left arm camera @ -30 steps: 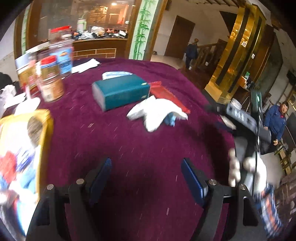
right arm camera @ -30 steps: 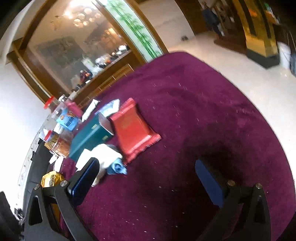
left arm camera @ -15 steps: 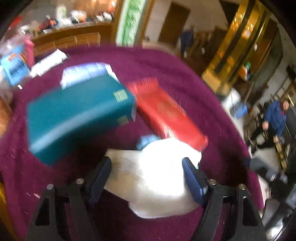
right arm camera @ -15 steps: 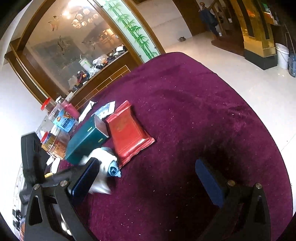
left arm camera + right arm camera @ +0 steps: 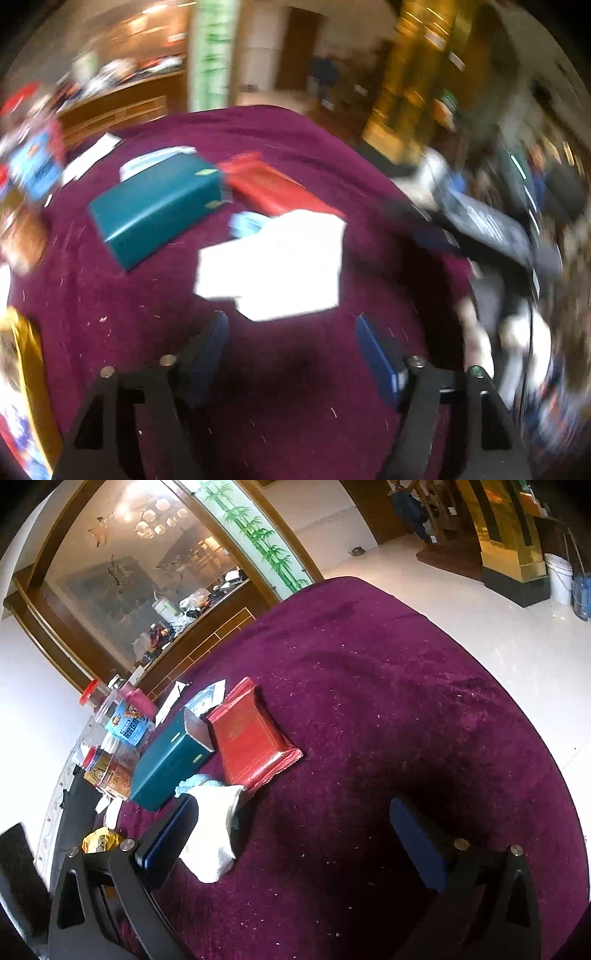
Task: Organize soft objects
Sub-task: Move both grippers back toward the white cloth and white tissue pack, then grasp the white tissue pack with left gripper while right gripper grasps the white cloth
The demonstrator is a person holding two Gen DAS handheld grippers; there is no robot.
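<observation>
A white cloth (image 5: 273,262) lies flat on the purple tablecloth (image 5: 110,314), with a small light-blue cloth (image 5: 245,223) tucked at its far edge. My left gripper (image 5: 291,325) hovers just short of the white cloth; its jaws are opening and nothing is between them. This view is blurred by motion. In the right wrist view the white cloth (image 5: 212,830) lies beside the left finger of my right gripper (image 5: 291,812), which stands open and empty over bare tablecloth. The blue cloth (image 5: 194,782) peeks out behind it.
A teal box (image 5: 166,764) and a red foil packet (image 5: 251,738) lie just beyond the cloths. Jars (image 5: 125,716) and papers crowd the table's left side, and a yellow bag (image 5: 22,369) sits at the near left. The round table's edge (image 5: 517,701) curves to the right.
My left gripper swung in close over the white cloth, then drew back, so the cloth now lies beyond its fingertips. The cloth looks flatter and nearer to my right gripper, which has not moved.
</observation>
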